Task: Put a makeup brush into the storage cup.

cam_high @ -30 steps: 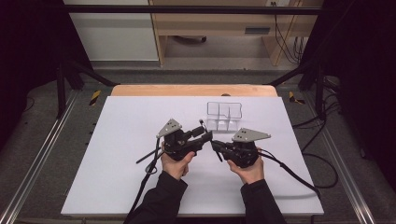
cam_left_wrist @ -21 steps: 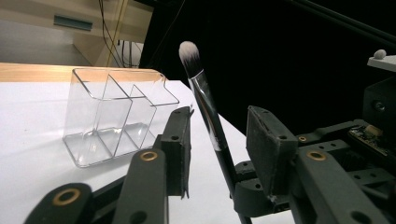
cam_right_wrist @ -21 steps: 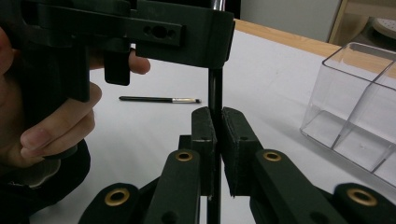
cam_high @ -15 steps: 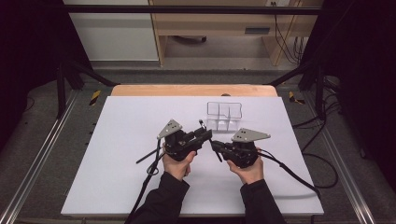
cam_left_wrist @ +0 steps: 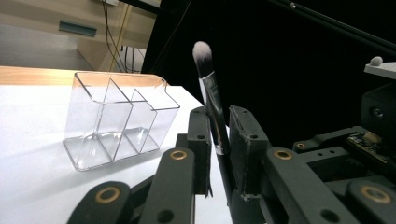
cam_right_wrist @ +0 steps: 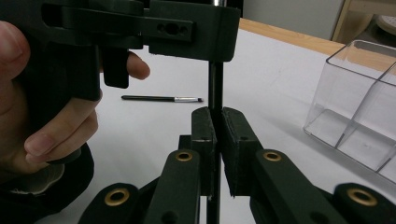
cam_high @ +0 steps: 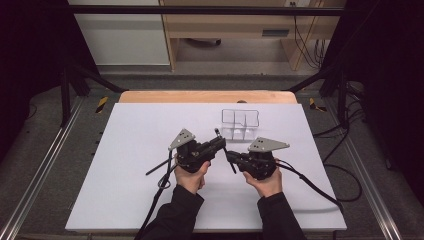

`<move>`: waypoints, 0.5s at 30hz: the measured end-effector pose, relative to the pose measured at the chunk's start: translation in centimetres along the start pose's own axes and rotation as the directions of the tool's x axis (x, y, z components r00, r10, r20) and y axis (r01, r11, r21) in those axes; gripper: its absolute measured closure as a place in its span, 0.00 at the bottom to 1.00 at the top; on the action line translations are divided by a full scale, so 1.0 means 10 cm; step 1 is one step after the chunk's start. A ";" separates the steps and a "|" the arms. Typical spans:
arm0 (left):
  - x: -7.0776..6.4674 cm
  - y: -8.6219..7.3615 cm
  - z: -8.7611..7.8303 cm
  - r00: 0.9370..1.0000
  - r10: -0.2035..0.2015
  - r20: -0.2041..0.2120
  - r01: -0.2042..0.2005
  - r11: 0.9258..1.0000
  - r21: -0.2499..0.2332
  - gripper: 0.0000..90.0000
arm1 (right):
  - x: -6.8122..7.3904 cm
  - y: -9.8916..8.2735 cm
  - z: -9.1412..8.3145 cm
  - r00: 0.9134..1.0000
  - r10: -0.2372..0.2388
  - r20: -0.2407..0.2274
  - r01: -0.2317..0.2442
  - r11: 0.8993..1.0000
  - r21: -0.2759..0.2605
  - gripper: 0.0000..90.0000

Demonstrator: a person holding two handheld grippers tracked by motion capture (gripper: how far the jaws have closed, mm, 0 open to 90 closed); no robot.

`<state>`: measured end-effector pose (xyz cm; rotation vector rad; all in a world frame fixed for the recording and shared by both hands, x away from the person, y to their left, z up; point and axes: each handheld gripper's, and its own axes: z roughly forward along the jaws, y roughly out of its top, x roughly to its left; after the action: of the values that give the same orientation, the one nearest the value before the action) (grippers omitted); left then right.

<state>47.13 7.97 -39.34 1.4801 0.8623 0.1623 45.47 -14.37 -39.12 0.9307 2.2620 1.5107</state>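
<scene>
A makeup brush with a white-tipped head and silver ferrule stands upright between the pads of my left gripper. Its jaws have just been closing and now press on the ferrule. My right gripper is shut on the same brush's black handle, lower down. From above, the two grippers meet tip to tip at mid-table, the left gripper beside the right gripper, with the brush slanting between them. A clear divided organiser stands empty just behind them.
A second thin brush lies flat on the white table, left of the left hand, seen from above as the brush. The organiser sits close beyond the left jaws. A wooden strip edges the far side.
Both hands stay where they were. The left gripper's jaws look drawn in closer around the brush than a second ago. The right gripper keeps its hold.
</scene>
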 end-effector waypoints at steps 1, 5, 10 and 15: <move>-0.01 0.00 0.00 1.000 0.001 0.010 -0.001 1.000 -0.004 0.89 | 0.00 0.00 0.00 1.000 0.000 -0.001 0.000 1.000 -0.001 0.94; -0.03 -0.01 0.01 1.000 0.005 0.026 -0.005 1.000 -0.002 0.92 | 0.00 -0.01 0.02 1.000 -0.002 -0.003 0.002 1.000 0.003 0.93; -0.05 -0.01 0.00 0.999 0.027 0.018 -0.027 1.000 -0.005 0.92 | 0.01 -0.01 0.02 1.000 -0.008 0.002 0.008 1.000 -0.003 0.91; -0.07 0.01 -0.03 0.999 0.044 0.004 -0.044 0.999 -0.014 0.92 | 0.00 0.00 0.00 1.000 -0.012 0.029 0.013 1.000 -0.018 0.77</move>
<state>46.53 7.83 -38.98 1.4866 0.8239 0.1981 45.42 -14.37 -39.11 0.9253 2.2262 1.5004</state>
